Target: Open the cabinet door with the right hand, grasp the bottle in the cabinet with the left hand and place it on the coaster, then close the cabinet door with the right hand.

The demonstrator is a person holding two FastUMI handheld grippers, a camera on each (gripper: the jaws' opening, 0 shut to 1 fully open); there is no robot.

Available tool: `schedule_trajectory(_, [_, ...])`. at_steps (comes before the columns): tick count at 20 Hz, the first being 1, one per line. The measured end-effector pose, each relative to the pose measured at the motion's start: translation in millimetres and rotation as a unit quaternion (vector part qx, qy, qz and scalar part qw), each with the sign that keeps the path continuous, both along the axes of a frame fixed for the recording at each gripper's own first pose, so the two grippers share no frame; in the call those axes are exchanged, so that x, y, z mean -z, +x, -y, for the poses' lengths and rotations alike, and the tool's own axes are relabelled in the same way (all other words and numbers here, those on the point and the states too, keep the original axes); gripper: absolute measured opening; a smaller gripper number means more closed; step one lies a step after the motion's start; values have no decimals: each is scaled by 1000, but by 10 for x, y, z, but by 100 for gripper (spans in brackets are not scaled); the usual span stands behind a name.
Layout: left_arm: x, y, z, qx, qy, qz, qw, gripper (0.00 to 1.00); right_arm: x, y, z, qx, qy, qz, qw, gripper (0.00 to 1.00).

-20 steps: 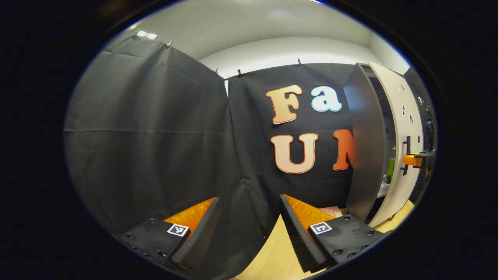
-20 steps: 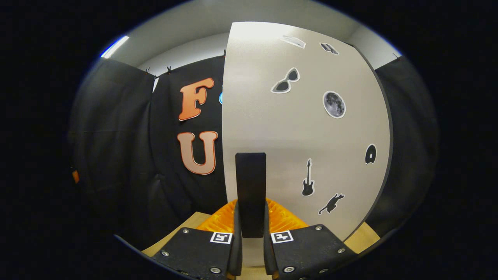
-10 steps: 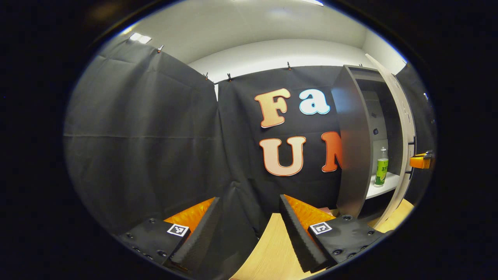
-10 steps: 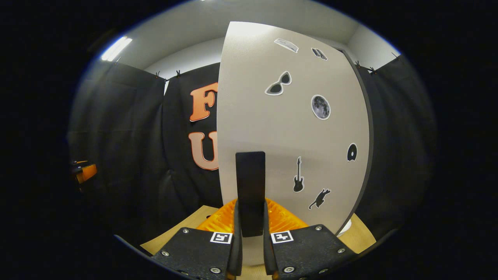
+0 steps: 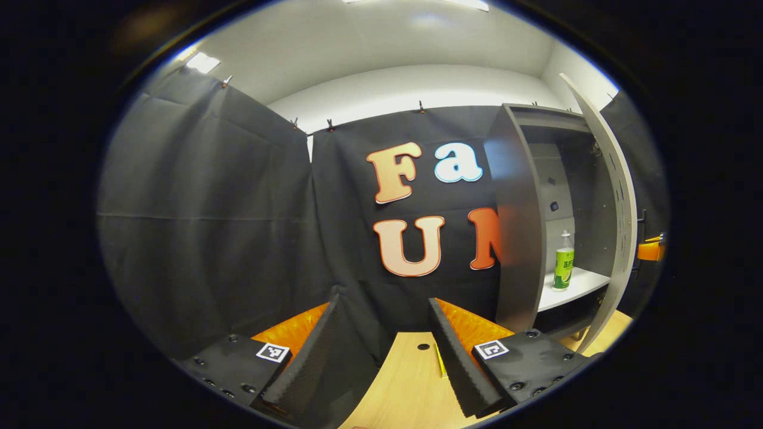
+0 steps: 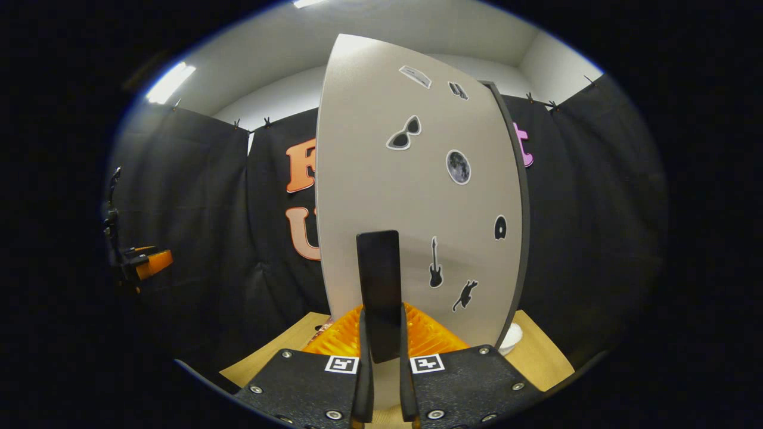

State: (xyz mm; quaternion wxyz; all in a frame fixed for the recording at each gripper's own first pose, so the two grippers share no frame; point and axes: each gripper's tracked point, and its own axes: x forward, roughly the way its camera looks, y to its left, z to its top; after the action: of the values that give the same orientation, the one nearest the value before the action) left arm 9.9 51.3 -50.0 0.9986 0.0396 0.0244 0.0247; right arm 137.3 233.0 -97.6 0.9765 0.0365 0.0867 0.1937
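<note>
In the left gripper view a grey cabinet [image 5: 517,226] stands at the right with its pale door [image 5: 617,202] swung wide. A green-labelled bottle [image 5: 562,262] stands upright on the white shelf [image 5: 575,285] inside. My left gripper [image 5: 381,351] is open, well short of the cabinet and low over the wooden table [image 5: 405,387]. In the right gripper view my right gripper [image 6: 381,357] is shut on the door's black handle [image 6: 378,292]. The door [image 6: 417,196] carries several stickers. The left gripper [image 6: 146,262] shows far off at the left edge there.
A small dark hole [image 5: 423,346] and a thin yellow strip [image 5: 438,360] mark the table [image 6: 536,357] between my left fingers. A white round object [image 6: 511,339] peeks out behind the door's lower right corner. Black cloth walls close in the booth on all sides.
The right gripper has pulled the door further open, so the bottle and shelf are now in plain sight. The left gripper view has turned right, bringing the cabinet inward.
</note>
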Motion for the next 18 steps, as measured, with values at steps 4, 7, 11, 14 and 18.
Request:
schedule_trajectory(4, [12, -2, 141, 30, -6, -4, 1000, 97, 1, -12, 129, 28, -8, 3, 1000, 16])
schedule_trajectory(7, [26, -18, 283, 55, -14, -8, 998, 97, -6, -30, 266, 49, -12, 4, 999, 12])
schedule_trajectory(11, [49, -39, 436, 91, -20, -15, 996, 97, -19, -72, 395, 71, -11, 3, 997, 7])
schedule_trajectory(14, [58, -24, 492, 104, -18, -16, 994, 99, -22, -80, 466, 86, -6, 0, 996, 6])
schedule_trajectory(18, [92, -40, 606, 112, -34, -27, 993, 98, -18, -69, 609, 101, -20, 2, 995, 4])
